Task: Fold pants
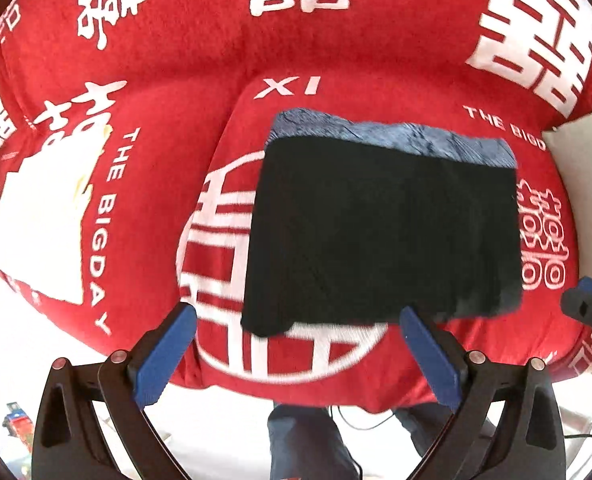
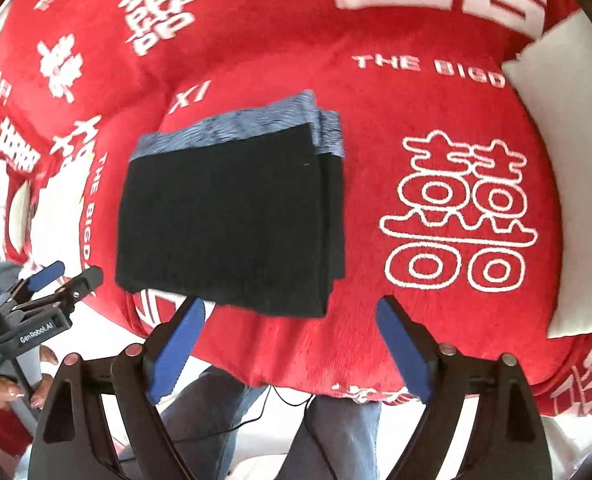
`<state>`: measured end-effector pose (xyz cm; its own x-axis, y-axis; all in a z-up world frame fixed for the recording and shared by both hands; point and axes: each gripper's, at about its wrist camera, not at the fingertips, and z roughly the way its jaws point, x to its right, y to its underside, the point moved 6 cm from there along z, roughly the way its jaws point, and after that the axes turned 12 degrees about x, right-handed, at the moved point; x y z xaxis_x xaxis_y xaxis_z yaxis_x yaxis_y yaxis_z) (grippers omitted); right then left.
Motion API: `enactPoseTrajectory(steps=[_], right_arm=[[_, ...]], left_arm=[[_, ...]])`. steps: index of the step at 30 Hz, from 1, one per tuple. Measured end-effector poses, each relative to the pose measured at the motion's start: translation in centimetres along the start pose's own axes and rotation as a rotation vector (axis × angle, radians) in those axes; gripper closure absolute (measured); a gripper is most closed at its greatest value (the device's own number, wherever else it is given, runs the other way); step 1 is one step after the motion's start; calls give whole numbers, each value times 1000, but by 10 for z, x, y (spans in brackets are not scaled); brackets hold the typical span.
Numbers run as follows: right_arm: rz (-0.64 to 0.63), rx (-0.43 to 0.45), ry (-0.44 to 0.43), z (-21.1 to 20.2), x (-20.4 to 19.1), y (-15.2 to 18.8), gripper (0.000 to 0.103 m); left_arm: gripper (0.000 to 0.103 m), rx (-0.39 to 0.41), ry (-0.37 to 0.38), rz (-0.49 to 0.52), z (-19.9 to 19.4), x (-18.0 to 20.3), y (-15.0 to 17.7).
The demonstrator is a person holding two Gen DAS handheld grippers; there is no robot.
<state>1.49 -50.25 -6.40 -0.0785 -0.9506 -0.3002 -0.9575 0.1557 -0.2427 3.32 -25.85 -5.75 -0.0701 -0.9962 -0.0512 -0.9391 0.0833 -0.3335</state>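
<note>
Pants [image 1: 380, 236] lie folded on the red cover [image 1: 155, 60], beyond both grippers' wide, empty jaws.

Illumination: bright, even daylight; source direction cannot be determined.
Overexposure: white patch [image 1: 43, 220] at left of the left wrist view, detail lost.
Shadows: faint and soft.
Blur: motion smear on red cover [image 1: 336, 52] lettering.
Distortion: strong fisheye bowing; dark vignette at corners.
Dark areas: black pants [image 2: 227, 224] show no texture.

Red blanket [image 1: 376, 60] (white lettering), pillow [image 2: 556, 120]
</note>
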Motion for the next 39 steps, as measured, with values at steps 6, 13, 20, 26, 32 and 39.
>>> enactPoseTrajectory(steps=[6,13,20,26,32,39], right_arm=[[16,66,47,-25,-26,4,0],[54,67,143,-34,-55,12,0],[52,111,212,-51,-77,12,0],[47,103,232,-54,-83,15,0],[33,77,241,-52,-84,21,0],[39,86,248,-57,-82,21,0]], left_arm=[[1,45,-27,111,-32,8,0],[1,56,-50,146,-44,-9,-4],[1,72,-56,195,-52,-19,2],[1,62,-42,177,-54,-26,2],[1,67,-24,164,-57,-25,1],[1,75,-13,181,-61,-19,1]])
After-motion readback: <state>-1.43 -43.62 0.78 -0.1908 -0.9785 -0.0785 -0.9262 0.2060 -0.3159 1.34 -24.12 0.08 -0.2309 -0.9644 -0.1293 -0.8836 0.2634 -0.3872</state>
